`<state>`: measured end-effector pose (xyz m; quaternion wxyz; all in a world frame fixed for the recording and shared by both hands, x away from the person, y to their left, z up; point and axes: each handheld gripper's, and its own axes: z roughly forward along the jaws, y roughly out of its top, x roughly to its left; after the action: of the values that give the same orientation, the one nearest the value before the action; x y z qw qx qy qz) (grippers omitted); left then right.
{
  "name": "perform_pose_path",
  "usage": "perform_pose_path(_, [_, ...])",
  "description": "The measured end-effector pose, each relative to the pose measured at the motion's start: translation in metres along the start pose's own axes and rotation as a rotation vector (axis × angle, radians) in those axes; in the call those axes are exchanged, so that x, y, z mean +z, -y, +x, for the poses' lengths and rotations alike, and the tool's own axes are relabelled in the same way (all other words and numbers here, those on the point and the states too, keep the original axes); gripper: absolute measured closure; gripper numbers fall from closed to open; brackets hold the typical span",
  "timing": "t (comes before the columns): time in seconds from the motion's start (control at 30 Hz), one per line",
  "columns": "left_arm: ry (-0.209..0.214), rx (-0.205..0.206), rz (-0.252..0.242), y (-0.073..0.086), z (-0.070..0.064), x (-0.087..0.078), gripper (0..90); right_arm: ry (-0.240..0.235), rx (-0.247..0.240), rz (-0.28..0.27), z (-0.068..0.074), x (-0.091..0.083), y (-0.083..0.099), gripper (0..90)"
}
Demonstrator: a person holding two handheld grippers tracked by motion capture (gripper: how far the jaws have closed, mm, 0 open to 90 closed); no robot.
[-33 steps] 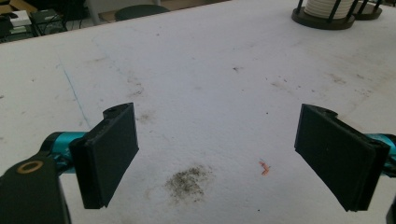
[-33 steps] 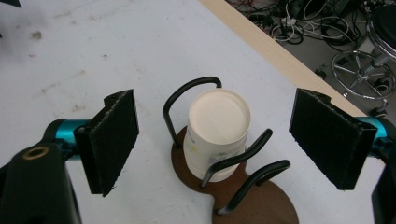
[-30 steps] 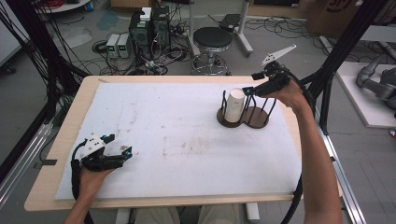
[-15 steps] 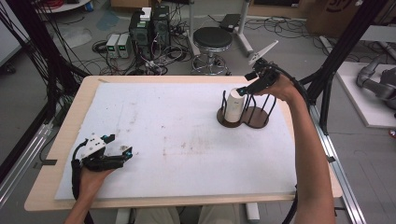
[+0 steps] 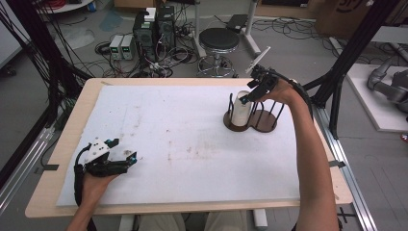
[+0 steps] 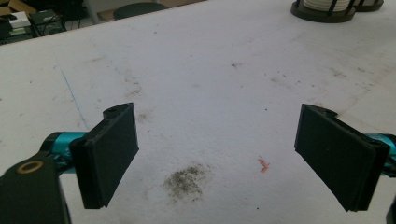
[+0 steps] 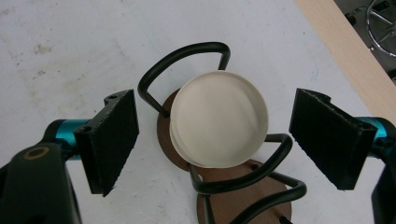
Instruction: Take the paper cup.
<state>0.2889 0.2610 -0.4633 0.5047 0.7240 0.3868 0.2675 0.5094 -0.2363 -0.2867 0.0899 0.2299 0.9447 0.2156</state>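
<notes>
One stack of round cream coasters (image 7: 218, 125) — upright in black wire holder (image 7: 187, 60).

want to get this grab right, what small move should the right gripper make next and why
Probably lower the right gripper straight down and then close. Its jaws stand open on either side of the white stack in the wire rack, above it and not yet touching.

High view overhead; gripper views close (all share white mat (image 5: 192, 139)).

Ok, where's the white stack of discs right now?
High view: the white stack stands in the left bay of the wire rack, far right of the table, beneath the open right gripper.
</notes>
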Motion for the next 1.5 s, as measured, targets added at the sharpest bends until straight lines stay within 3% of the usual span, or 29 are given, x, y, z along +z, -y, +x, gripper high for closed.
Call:
perform_pose_path(0.23, [0.0,0.001,0.0,0.0,0.0,0.0,13.2,0.005,-0.01,0.04,0.0,0.01,-0.002,16.1])
perform_pose_path(0.77, [0.001,0.003,0.003,0.0,0.0,0.0,13.2,0.004,-0.028,0.077,-0.001,0.02,-0.003,16.9])
perform_pose_path(1.17, [0.0,0.002,0.006,0.0,0.0,0.001,13.2,0.005,-0.032,0.083,-0.003,0.018,-0.004,33.6])
perform_pose_path(1.5, [-0.002,0.003,0.004,0.0,0.0,0.001,13.2,0.005,-0.039,0.084,-0.003,0.018,-0.005,35.8])
